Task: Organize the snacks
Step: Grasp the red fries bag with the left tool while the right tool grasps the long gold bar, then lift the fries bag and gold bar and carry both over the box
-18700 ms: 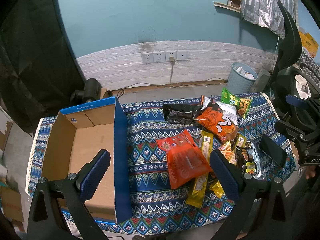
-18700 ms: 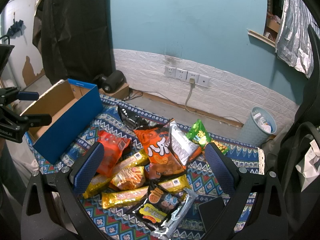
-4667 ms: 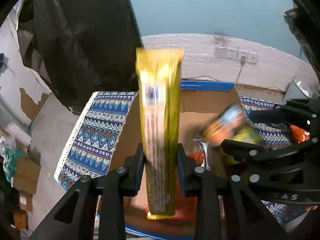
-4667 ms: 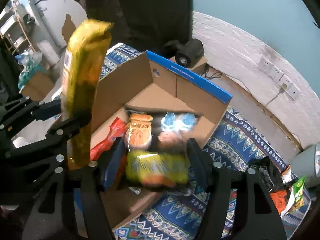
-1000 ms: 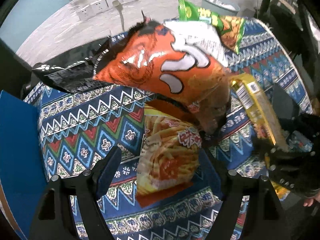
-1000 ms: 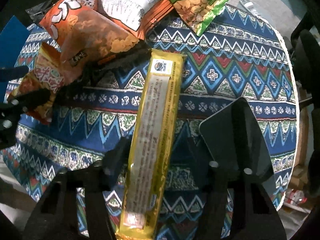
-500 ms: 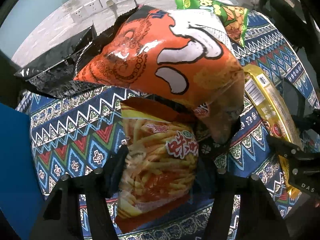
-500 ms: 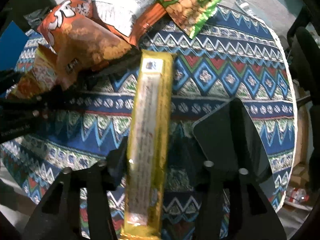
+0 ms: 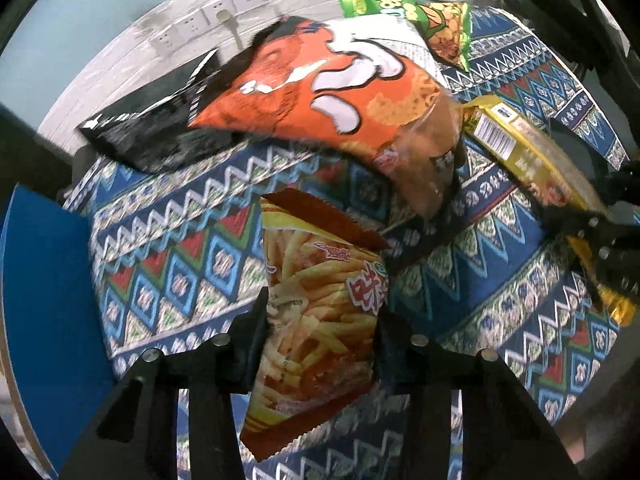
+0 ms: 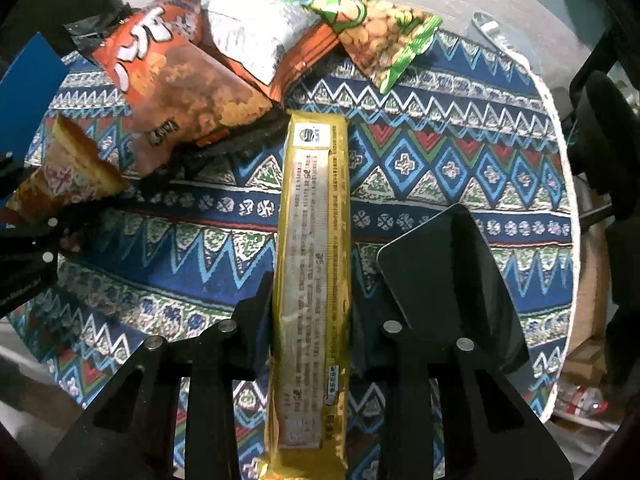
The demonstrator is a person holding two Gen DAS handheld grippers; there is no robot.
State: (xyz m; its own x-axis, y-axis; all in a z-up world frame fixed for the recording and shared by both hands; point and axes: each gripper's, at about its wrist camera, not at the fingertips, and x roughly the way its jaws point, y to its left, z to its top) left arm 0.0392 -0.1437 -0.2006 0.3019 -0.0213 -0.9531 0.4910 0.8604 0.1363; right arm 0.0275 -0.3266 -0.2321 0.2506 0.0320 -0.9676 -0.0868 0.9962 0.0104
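My left gripper (image 9: 320,320) is shut on a fries snack bag (image 9: 316,312), red and yellow, held just above the patterned cloth (image 9: 168,264). My right gripper (image 10: 310,304) is shut on a long yellow biscuit pack (image 10: 314,248) that points away along the fingers. The biscuit pack also shows at the right of the left wrist view (image 9: 528,160), and the fries bag at the left of the right wrist view (image 10: 68,172). A large orange puffed-snack bag (image 9: 340,80) lies behind the fries bag.
A green peanut bag (image 10: 372,32), a black snack bag (image 9: 152,128) and a white-backed orange pack (image 10: 260,36) lie at the far side. A black phone (image 10: 448,284) lies right of the biscuit pack. The blue box wall (image 9: 44,300) stands at left.
Both grippers have closed on their packs over the last second. The fries bag and the biscuit pack have lifted slightly off the cloth.
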